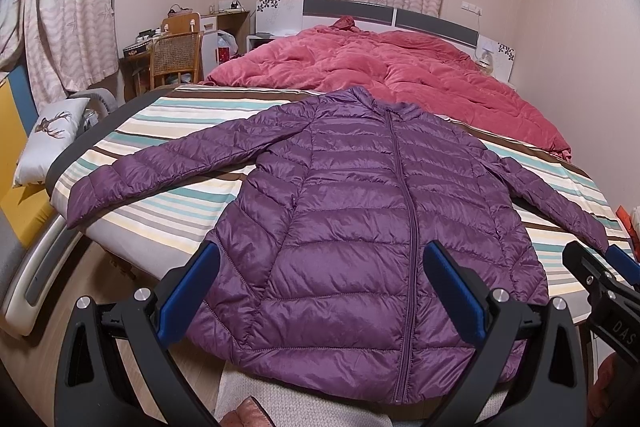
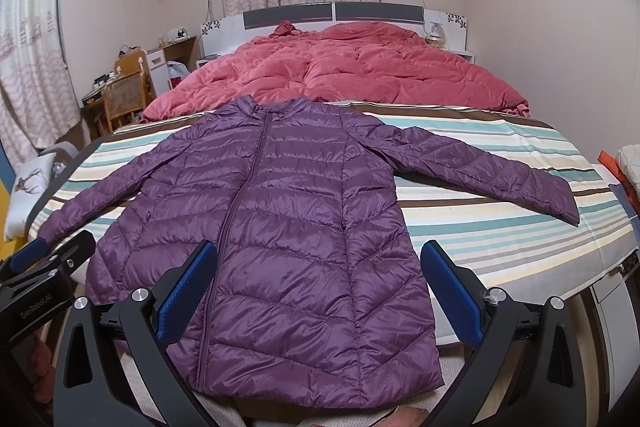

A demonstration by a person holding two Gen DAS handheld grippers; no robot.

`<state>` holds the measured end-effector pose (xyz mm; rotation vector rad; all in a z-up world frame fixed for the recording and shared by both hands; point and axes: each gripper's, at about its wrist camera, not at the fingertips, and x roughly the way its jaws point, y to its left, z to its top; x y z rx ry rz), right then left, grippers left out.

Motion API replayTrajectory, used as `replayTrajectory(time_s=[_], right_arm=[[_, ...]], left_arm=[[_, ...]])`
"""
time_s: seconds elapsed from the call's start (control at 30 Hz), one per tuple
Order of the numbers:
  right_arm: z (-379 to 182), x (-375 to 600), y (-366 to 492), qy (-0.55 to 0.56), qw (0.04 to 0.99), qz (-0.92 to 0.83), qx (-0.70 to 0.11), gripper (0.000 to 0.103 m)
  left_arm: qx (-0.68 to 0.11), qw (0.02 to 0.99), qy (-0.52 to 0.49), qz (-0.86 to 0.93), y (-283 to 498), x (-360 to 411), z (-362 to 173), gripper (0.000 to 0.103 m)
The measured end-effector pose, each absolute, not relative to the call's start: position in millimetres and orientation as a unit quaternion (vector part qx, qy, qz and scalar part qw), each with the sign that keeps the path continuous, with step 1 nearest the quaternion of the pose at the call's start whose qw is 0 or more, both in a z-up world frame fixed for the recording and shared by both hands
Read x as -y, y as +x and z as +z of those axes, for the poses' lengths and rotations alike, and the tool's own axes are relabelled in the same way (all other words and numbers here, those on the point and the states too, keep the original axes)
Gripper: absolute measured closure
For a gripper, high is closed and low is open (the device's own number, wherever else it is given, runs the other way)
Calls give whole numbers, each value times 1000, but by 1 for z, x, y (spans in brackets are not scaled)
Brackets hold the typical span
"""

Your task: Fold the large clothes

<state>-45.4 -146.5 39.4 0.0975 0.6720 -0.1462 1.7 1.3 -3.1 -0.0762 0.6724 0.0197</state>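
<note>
A purple quilted jacket (image 1: 360, 211) (image 2: 280, 227) lies flat and zipped on the striped bed sheet (image 1: 168, 195) (image 2: 480, 227), collar away from me, both sleeves spread outward, hem hanging over the bed's near edge. My left gripper (image 1: 322, 263) hovers open above the jacket's lower left half with nothing between its blue pads. My right gripper (image 2: 319, 263) hovers open above the lower right half, also holding nothing. Each gripper shows in the other's view: the right one (image 1: 600, 267) at the right border, the left one (image 2: 48, 259) at the left border.
A crumpled red duvet (image 1: 380, 75) (image 2: 340, 71) covers the far half of the bed up to the headboard (image 2: 332, 13). A deer-print cushion (image 1: 48, 135), a wicker chair (image 1: 176, 57) and a cluttered desk stand to the left. Folded items (image 2: 628, 167) lie at the right edge.
</note>
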Motion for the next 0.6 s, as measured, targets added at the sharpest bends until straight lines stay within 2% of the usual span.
replayTrajectory(time_s=[0.6], right_arm=[[35,147,-44,49,937,-72,-337,3]], left_arm=[[-334,942,-38,12,2,-1,-8,2]])
